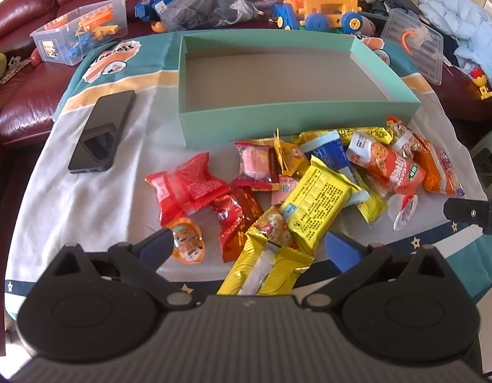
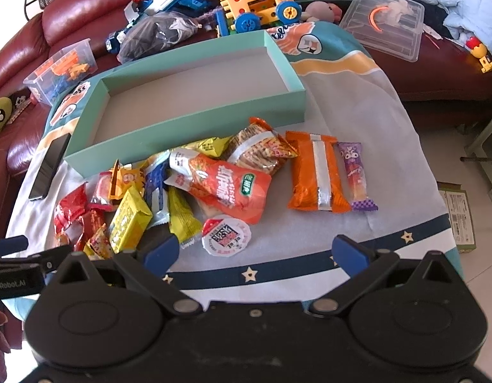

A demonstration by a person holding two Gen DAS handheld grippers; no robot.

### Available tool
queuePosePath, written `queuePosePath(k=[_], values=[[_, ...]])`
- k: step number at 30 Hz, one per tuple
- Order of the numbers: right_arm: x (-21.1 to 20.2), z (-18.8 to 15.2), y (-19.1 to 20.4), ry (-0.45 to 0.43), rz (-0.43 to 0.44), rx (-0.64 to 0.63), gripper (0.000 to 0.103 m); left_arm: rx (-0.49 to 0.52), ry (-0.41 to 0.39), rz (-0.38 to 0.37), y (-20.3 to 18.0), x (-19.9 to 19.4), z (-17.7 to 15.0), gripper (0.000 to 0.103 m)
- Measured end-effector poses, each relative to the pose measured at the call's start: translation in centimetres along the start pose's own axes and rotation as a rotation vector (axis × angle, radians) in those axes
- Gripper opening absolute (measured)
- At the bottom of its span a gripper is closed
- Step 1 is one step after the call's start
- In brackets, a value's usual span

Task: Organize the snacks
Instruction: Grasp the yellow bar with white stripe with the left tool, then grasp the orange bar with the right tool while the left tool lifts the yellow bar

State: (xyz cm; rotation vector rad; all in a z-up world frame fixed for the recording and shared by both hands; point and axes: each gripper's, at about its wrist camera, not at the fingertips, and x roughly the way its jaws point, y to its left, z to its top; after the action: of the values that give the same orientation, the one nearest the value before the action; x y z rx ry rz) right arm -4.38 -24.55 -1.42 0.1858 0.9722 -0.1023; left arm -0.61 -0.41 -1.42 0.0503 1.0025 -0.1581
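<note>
Nearest me, my left hand-held gripper [image 1: 249,244] hangs wide apart and holds nothing, straddling the gold wrapper [image 1: 265,268] at the near edge of the snack pile [image 1: 309,185]. My right hand-held gripper [image 2: 257,250] is just as wide and bare, over the cloth beside the round jelly cup [image 2: 226,235]. Beyond them every snack I see lies loose on the desk, and the mint-green box [image 1: 297,116] behind the pile looks empty, so I judge the sorting not yet begun.
</note>
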Motion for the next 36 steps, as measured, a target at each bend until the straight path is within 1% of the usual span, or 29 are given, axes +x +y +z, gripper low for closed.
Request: queuePosePath(k=[7,16,19,22,25,27,28,29,30,34,36], values=[[0.4,-0.2,0.1,0.021,0.001,0.007,0.103,0.009,0.035,-0.023,0.6,1.0,-0.7,0.103],[1.6,-0.8,0.8,0.066,-0.006,-0.016,0.103,0.049,0.12,-0.074,1.7,3.3,-2.7,0.103],[2.1,-1.0,1.3,0.07,-0.007,-0.034,0.103,0.054,0.134,-0.089,1.9,3.9,-3.1,0.099],[2.2,-1.0,1.4,0.057,-0.01,-0.047,0.103,0.07,0.146,-0.105,1.7,4.2,-3.4,0.094],[2.4,-0.8,1.1,0.045,-0.01,-0.04,0.103,0.112,0.158,-0.118,1.0,4.5,-3.8,0.084],[2.6,-0.8,1.0,0.043,-0.005,-0.036,0.103,0.14,0.164,-0.118,0.4,4.7,-4.0,0.065],[2.6,-0.9,0.9,0.042,0.0,-0.033,0.103,0.152,0.158,-0.103,0.1,4.8,-4.1,0.062],[2.7,-0.9,0.8,0.041,0.004,-0.029,0.103,0.166,0.145,-0.088,-0.1,4.7,-4.2,0.057],[2.8,-1.0,0.7,0.036,0.003,-0.025,0.103,0.169,0.138,-0.082,-0.2,4.7,-4.2,0.053],[2.8,-1.0,-0.1,0.007,-0.015,-0.014,0.092,0.107,0.122,-0.094,0.7,4.5,-3.8,0.049],[2.7,-0.8,-0.6,-0.006,-0.011,-0.002,0.088,0.069,0.11,-0.088,1.4,4.3,-3.2,0.049]])
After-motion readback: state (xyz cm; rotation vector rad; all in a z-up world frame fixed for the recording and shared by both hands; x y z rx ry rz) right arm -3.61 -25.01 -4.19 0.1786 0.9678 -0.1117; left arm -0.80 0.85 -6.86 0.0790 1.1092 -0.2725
